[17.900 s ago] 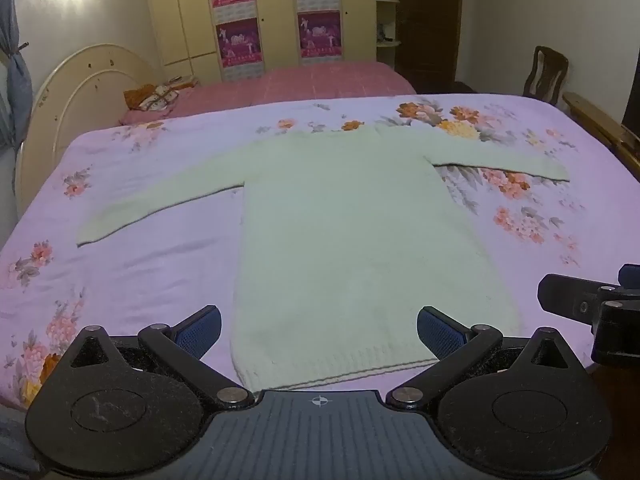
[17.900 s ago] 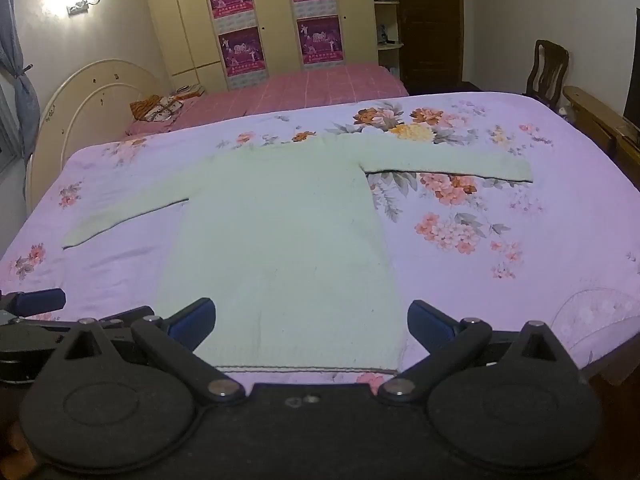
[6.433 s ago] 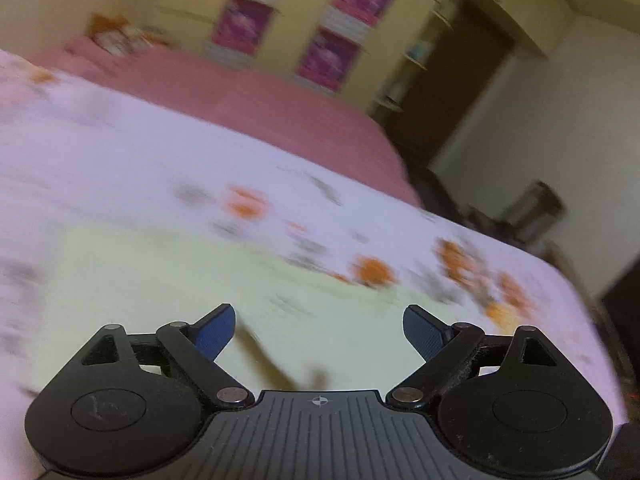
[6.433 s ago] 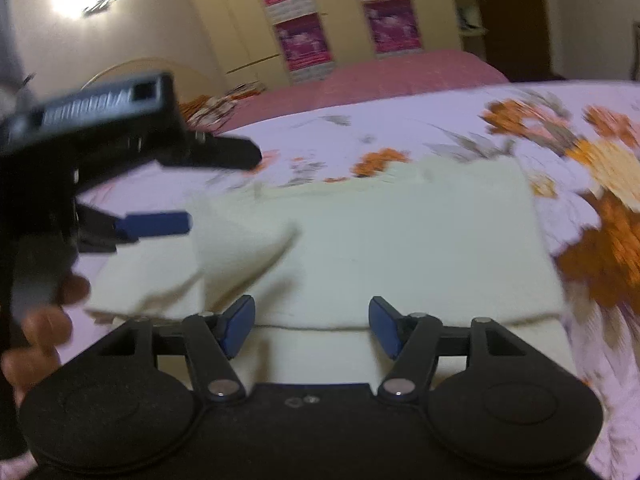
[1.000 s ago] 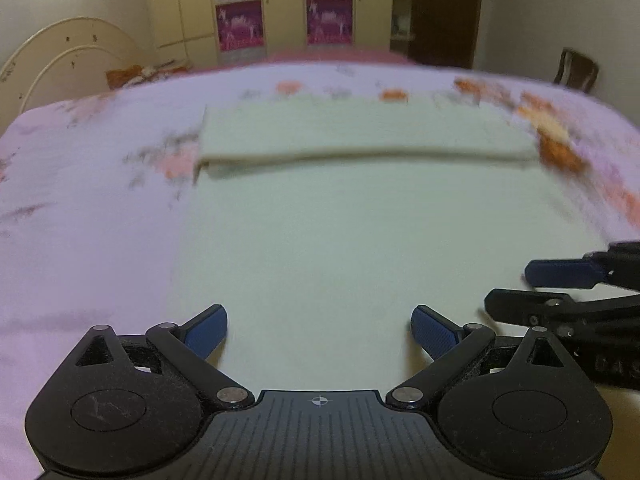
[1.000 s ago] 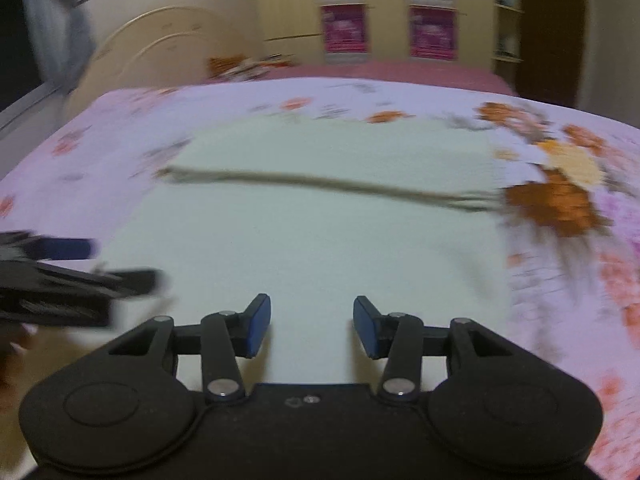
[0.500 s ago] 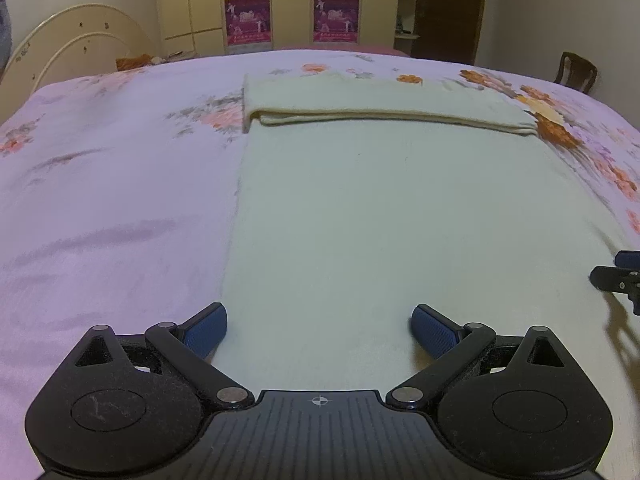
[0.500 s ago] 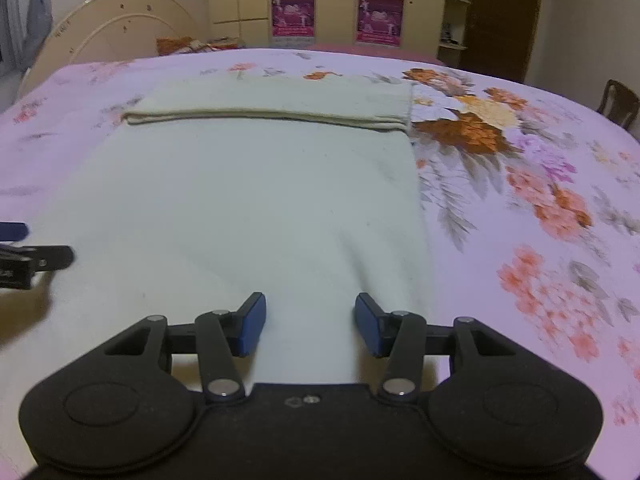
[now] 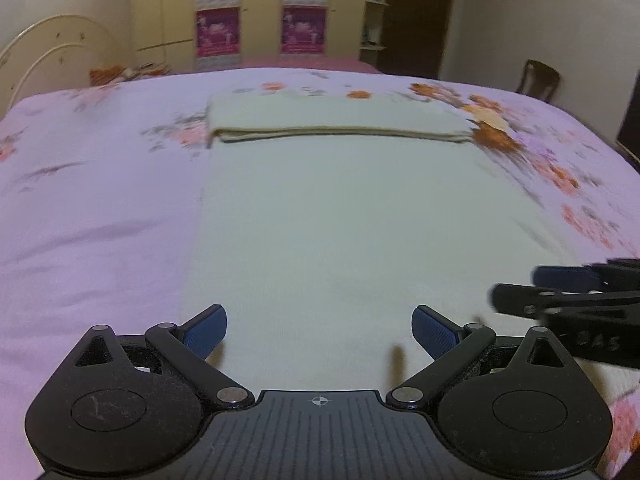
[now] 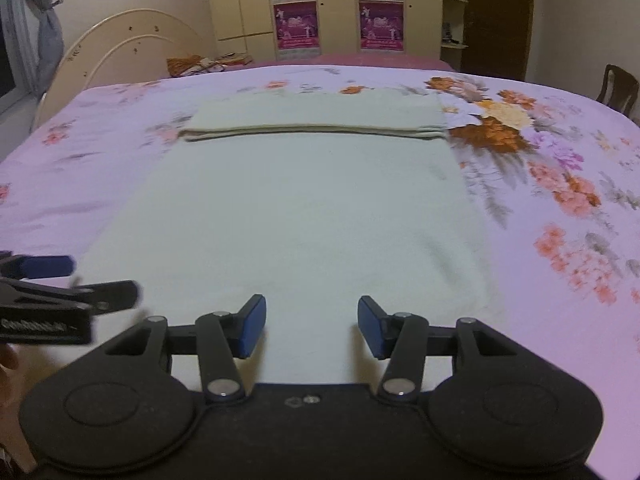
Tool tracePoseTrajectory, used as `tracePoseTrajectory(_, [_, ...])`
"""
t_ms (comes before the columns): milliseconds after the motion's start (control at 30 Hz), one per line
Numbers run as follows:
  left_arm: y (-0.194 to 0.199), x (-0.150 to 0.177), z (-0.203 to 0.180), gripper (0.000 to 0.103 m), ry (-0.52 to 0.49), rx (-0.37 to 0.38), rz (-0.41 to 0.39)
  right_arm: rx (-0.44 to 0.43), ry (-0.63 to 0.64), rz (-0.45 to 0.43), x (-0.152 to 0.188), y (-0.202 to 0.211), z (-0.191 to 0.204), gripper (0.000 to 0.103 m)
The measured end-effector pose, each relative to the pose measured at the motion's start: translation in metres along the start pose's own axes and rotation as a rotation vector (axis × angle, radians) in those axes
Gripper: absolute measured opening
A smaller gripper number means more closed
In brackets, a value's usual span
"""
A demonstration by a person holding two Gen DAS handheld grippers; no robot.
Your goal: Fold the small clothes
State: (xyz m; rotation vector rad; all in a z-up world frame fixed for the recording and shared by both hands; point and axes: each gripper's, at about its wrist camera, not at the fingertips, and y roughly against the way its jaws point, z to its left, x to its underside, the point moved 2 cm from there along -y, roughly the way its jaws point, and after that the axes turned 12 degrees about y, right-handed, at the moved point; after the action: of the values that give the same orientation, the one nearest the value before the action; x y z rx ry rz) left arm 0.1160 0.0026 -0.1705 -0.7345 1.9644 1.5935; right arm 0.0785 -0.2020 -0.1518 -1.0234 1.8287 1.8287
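Observation:
A pale green sweater (image 9: 340,216) lies flat on the purple floral bedspread (image 9: 92,208), its sleeves folded across the far end as a stacked band (image 9: 336,120). It also shows in the right wrist view (image 10: 296,216), with the folded band (image 10: 316,118). My left gripper (image 9: 319,332) is open and empty just above the sweater's near hem. My right gripper (image 10: 311,330) is open, with a narrower gap, above the same hem further right. The right gripper shows at the left wrist view's right edge (image 9: 568,292). The left gripper shows at the right wrist view's left edge (image 10: 68,284).
A cream headboard (image 10: 124,52) stands at the bed's far left. A second pink bed (image 10: 360,60) and yellow wardrobes with pink posters (image 10: 336,12) lie beyond. A wooden chair (image 10: 618,88) stands at the right.
Both grippers have drawn a little closer together over the sweater's near hem; each now shows more in the other's view. The sweater has not moved.

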Motion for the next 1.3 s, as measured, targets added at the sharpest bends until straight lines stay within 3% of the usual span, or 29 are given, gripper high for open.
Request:
tracePoseTrajectory(167, [-0.013, 0.016, 0.002, 0.098, -0.016, -0.03, 0.065, 0.022, 0.032, 0.04, 0.009, -0.004, 0.014, 0.051])
tracePoseTrajectory(567, [-0.002, 0.026, 0.021, 0.098, -0.041, -0.046, 0.049, 0.15, -0.028, 0.089, 0.045, 0.008, -0.035, 0.054])
tracePoseTrajectory(767, [0.011, 0.026, 0.042, 0.098, 0.004, -0.085, 0.042, 0.175, -0.04, 0.105, 0.05, 0.018, -0.041, 0.054])
tracePoseTrajectory(1000, [0.029, 0.037, 0.062, 0.098, 0.037, -0.081, 0.067, 0.084, -0.044, 0.028, 0.035, 0.044, -0.019, 0.054])
tracePoseTrajectory(1100, [0.03, 0.047, 0.067, 0.098, 0.061, -0.078, 0.086, 0.041, -0.02, 0.049, 0.041, 0.042, -0.002, 0.053])
tracePoseTrajectory(1300, [0.038, 0.055, 0.069, 0.098, 0.11, -0.055, 0.098, 0.054, -0.001, 0.103, 0.06, 0.035, 0.002, 0.053])
